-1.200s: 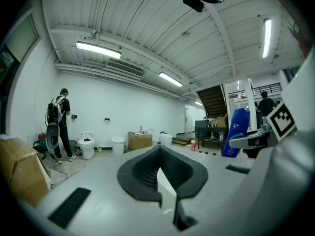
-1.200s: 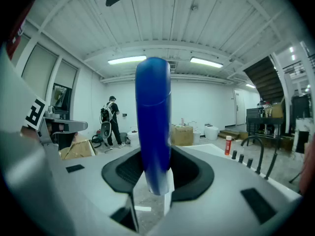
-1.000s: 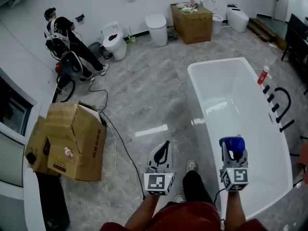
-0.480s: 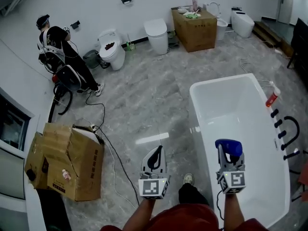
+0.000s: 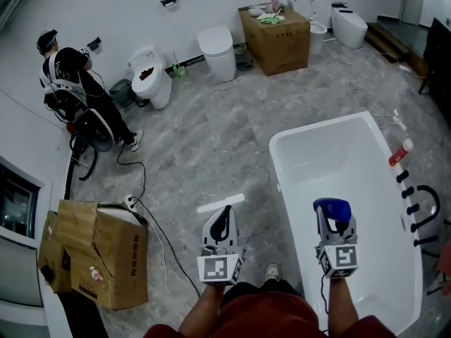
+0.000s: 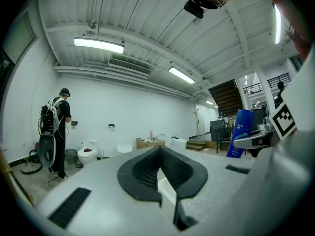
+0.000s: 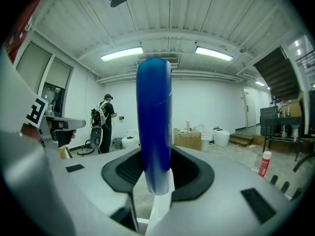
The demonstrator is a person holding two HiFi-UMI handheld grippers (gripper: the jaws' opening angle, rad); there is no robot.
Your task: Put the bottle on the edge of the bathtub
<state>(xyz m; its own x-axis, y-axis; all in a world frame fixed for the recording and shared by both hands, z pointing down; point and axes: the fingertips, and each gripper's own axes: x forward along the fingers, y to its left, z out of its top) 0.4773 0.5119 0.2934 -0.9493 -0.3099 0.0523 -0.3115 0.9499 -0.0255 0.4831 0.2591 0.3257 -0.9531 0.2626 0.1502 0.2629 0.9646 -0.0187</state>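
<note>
1. Head view: the right gripper (image 5: 332, 225) is clamped on a blue bottle (image 5: 332, 209), which stands up out of its jaws with its long axis in line with them. In this view the bottle hangs over the basin of the white bathtub (image 5: 281, 182). The tub's left rim is just beside the bottle, on the person's side. The far rim, which carries the black faucet (image 5: 425, 204) and a red bottle (image 5: 399, 152), is well apart to the right. The left rim looks the nearer place to set it down, and the right gripper is the one placed to do it. The left gripper (image 5: 221, 225) hangs over the floor, left of the tub.
2. Left gripper view: the left gripper (image 6: 160, 176) has its jaws brought together with nothing between them. The blue bottle (image 6: 241, 132) shows off to its right.
3. Right gripper view: the pads of the right gripper (image 7: 155, 181) press on the lower end of the blue bottle (image 7: 154, 127), which is upright. The red bottle (image 7: 265, 163) stands low to the right.
</note>
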